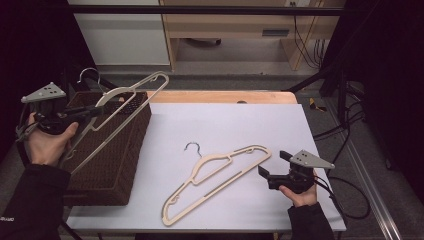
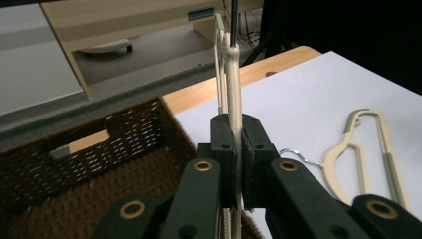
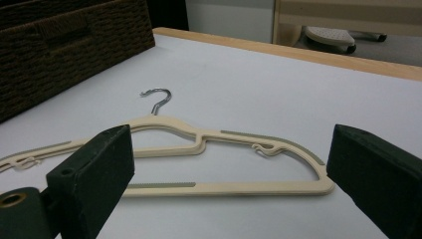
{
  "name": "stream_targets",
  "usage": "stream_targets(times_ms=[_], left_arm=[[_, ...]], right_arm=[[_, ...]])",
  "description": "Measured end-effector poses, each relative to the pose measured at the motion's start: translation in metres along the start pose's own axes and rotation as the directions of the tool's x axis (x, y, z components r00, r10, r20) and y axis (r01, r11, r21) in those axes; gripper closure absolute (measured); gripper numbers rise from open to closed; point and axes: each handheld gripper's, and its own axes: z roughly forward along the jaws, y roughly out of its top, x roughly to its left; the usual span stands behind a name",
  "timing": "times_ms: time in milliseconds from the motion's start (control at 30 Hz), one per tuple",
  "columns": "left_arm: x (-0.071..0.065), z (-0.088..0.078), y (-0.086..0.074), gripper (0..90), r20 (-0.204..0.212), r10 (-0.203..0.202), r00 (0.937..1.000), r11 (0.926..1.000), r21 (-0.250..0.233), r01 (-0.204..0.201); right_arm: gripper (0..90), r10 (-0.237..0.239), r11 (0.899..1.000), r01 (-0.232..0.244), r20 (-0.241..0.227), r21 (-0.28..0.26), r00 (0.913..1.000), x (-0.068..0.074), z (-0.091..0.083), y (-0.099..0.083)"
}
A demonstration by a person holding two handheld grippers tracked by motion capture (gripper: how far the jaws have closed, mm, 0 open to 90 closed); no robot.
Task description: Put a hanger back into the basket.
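High view: held hanger (image 1: 131, 97), lower end hidden inside wicker basket (image 1: 112, 165).

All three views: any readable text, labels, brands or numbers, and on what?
None readable.
Sleeve cuff at the left forearm: a tiny white mark, too small to read.
Held hanger, hanger on the table, wicker basket: no print visible.
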Motion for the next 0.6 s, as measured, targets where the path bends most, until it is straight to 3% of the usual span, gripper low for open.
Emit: stream_targets(times_ms=[267, 433, 600], left_arm=[[0.038, -0.005, -0.018, 86.0, -0.063, -0.038, 0.9973, 0.9983, 0.042, 0.041], [0.055, -0.006, -0.029, 86.0, -0.065, -0.048, 0.9968, 0.9965, 0.066, 0.052], [0.062, -0.008, -0.038, 86.0, -0.058, -0.058, 0.9966, 0.9961, 0.064, 0.061]], right_arm=[[5.0, 0.002, 1.000, -0.002, 0.001, 0.000, 1.0000, 0.000, 0.000, 0.000], [4.9, 0.000, 1.000, 0.000, 0.000, 0.007, 1.0000, 0.000, 0.001, -0.001], [4.8, 0.001, 1.000, -0.001, 0.005, 0.009, 1.0000, 0.000, 0.002, -0.001]])
